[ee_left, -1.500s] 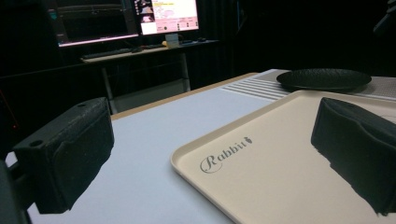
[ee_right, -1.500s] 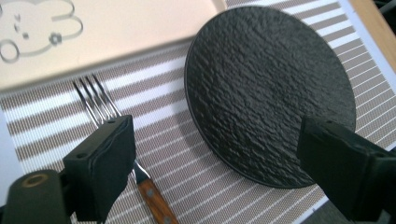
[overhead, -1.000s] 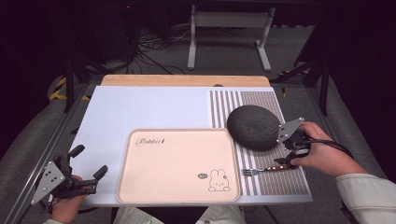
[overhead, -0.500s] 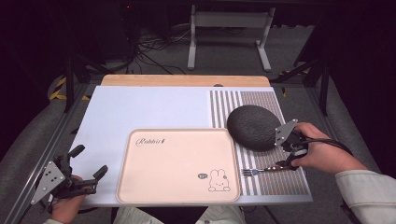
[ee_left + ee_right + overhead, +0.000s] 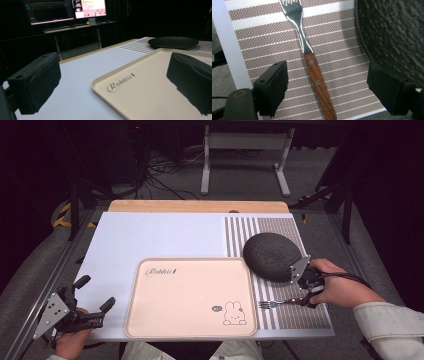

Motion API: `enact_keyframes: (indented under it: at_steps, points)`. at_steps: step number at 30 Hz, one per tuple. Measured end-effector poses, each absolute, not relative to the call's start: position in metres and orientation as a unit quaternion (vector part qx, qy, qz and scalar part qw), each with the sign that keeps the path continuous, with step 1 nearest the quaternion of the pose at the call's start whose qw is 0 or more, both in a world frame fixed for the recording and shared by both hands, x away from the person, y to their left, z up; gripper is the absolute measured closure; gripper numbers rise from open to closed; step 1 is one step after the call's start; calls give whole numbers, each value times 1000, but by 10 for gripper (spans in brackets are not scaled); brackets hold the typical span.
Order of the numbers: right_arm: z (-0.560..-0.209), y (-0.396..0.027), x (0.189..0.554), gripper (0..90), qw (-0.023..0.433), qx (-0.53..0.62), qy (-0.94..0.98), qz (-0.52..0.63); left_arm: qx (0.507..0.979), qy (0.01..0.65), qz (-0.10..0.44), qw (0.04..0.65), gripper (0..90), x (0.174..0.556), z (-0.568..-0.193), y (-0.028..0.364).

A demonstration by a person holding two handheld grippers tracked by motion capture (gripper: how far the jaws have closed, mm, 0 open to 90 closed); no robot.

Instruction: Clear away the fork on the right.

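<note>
We find the right gripper (image 5: 327,86) poised over the fork (image 5: 308,53), jaws spread wide on either side of the wooden handle, pads not touching it; they have just been closing slightly. The fork lies flat on the striped placemat (image 5: 290,315) near the tabletop's front right corner, tines toward the cream tray (image 5: 190,297). A dark round plate (image 5: 272,256) sits on the mat just behind the fork. The left gripper (image 5: 90,301) rests at the front left corner, jaws apart, nothing between them. We note a white sheet (image 5: 150,237) covering most of the tabletop and a bare wooden strip (image 5: 197,206) along the far edge. Beyond, the room is dark: cables (image 5: 160,175) on the floor, a metal stand (image 5: 247,155), lit monitors (image 5: 88,8).
</note>
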State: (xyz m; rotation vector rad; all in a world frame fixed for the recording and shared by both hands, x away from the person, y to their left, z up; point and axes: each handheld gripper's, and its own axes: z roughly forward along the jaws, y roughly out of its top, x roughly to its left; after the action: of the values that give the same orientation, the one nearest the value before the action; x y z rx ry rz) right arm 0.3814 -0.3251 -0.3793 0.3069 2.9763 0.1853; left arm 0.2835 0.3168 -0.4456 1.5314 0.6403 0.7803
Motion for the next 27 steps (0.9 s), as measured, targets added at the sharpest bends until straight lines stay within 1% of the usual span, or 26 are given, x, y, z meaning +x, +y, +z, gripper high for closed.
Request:
enact_keyframes:
  at_steps: [7,15,18,23,26,27]
  points:
    - [-393,-329,380,202,63,101,992,48,663,278,336,608,0,283,-446,316]
    - [-402,-331,380,272,45,96,994,33,664,278,336,608,0,283,-446,316]
    - [-405,-331,381,312,42,95,994,26,663,278,336,608,0,283,-446,316]
    - [-408,-330,382,401,41,89,995,23,664,278,336,608,0,283,-446,316]
    - [-409,-328,382,485,35,84,996,18,664,277,336,607,0,283,-446,316]
    - [-410,-328,382,532,35,84,996,19,664,277,336,607,0,283,-446,316]
